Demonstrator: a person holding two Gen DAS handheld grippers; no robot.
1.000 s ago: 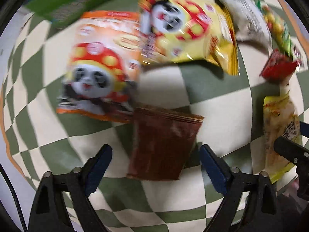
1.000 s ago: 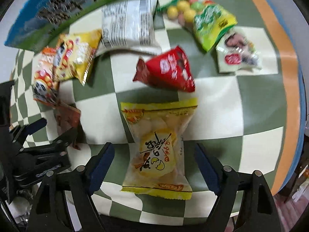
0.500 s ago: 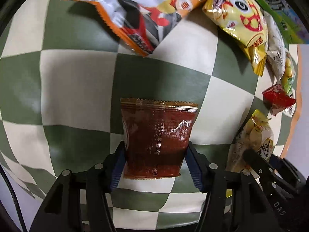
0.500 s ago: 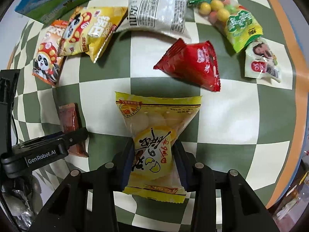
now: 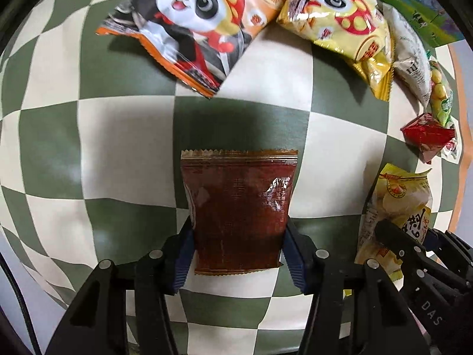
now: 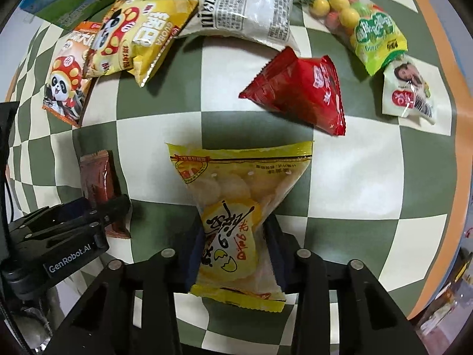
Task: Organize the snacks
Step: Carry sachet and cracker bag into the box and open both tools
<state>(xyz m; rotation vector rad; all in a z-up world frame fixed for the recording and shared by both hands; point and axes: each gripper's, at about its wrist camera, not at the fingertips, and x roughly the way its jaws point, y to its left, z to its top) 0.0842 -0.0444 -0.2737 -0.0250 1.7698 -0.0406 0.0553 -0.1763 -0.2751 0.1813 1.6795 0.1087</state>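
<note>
The left gripper [image 5: 238, 254] points down at the checkered cloth [image 5: 118, 148]. Its jaws are closing, and the blue pads already press on both sides of the dark brown packet [image 5: 236, 213], near its lower end. The right gripper [image 6: 230, 254] is also closing, and it pinches the yellow packet [image 6: 236, 207] so hard that the middle of the packet is squeezed narrow. Both packets lie side by side on the cloth. Further away on it lie an orange panda bag [image 5: 201, 20], a yellow panda bag [image 6: 139, 38], a white bag [image 6: 245, 3], a red packet [image 6: 301, 91] and a bag of coloured balls [image 6: 360, 26].
</note>
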